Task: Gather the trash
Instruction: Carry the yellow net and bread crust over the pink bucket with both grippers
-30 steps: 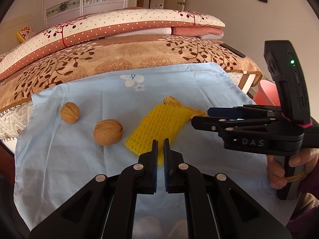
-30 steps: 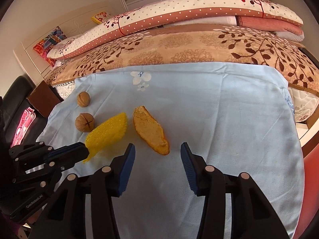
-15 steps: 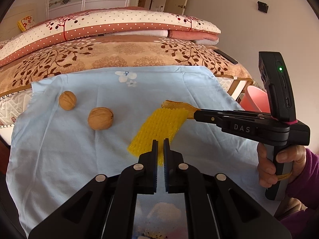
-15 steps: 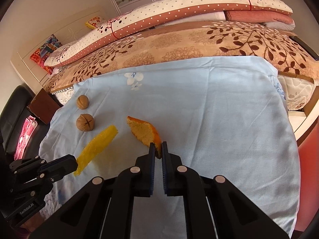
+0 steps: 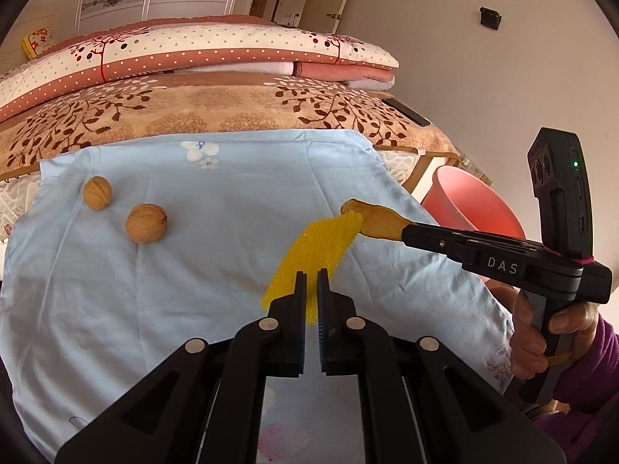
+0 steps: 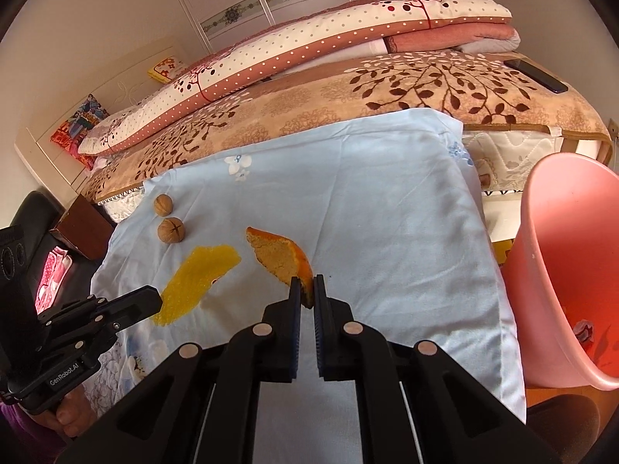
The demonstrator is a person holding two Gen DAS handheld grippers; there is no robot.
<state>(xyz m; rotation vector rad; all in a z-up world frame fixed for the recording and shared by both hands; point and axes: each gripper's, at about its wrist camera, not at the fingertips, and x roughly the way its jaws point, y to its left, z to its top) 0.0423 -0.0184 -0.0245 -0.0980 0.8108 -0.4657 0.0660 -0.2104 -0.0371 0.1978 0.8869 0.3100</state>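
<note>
My left gripper (image 5: 312,275) is shut on a yellow foam fruit net (image 5: 315,249) and holds it above the light blue sheet (image 5: 240,201); the net also shows in the right wrist view (image 6: 195,284). My right gripper (image 6: 306,281) is shut on the end of an orange peel (image 6: 280,257), lifted off the sheet; the peel also shows in the left wrist view (image 5: 377,220). A pink bin (image 6: 568,266) stands at the right beside the bed, with a bit of trash inside.
Two walnuts (image 5: 147,228) (image 5: 97,192) lie on the sheet at the left. Folded quilts (image 5: 193,58) are stacked on the bed behind. A dark phone (image 6: 536,74) lies on the brown blanket at the far right.
My right gripper has closed on the orange peel and lifted it, moving right toward the pink bin. My left gripper stays shut on the yellow net and has lifted it too.
</note>
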